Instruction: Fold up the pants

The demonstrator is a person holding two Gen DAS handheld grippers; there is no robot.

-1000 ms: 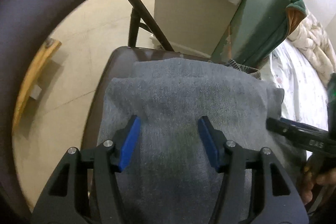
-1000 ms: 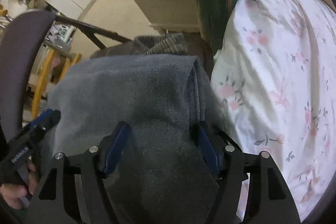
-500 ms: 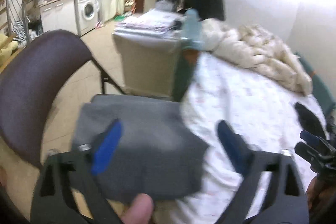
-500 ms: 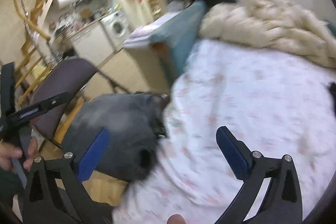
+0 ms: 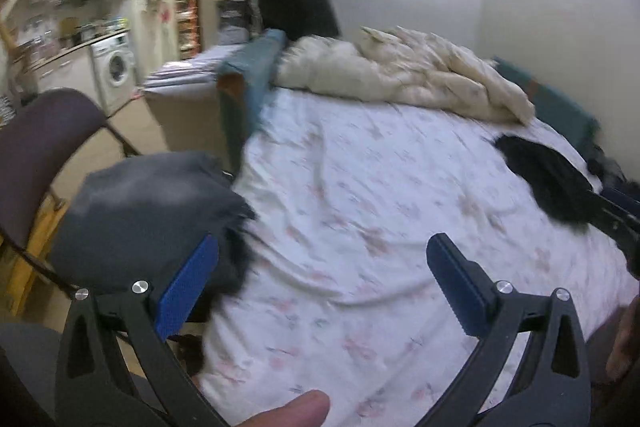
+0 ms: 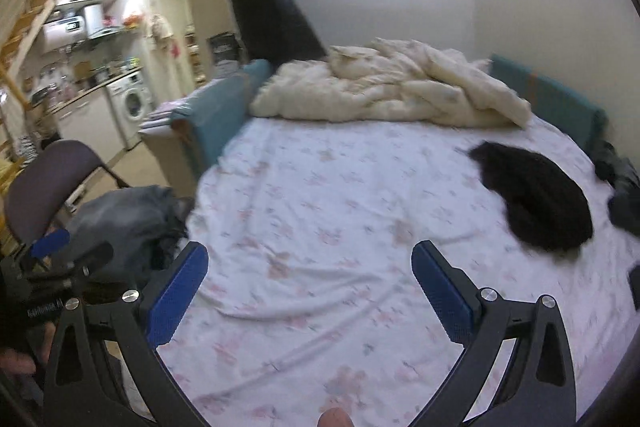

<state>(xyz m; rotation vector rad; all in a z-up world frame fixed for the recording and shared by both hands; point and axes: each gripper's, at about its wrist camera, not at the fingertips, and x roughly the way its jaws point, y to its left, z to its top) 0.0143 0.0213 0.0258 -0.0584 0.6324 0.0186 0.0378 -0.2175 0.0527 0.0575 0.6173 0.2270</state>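
Left tool [image 5: 322, 277] & right tool [image 6: 310, 285]: jaws have just been opening, now spread wide, nothing between them, both over the floral bed sheet [image 5: 360, 195]. Folded grey pants [image 5: 148, 203] sit on the chair [image 5: 36, 143] beside the bed, apart from both tools. Looks like that pair's done; step in hand prob. going for the next garment. Dark heap [image 6: 536, 199] lies on the sheet's right side, likely the next pair. Next: reach over, pinch an edge w/ each tool, spread it flat on the bed.
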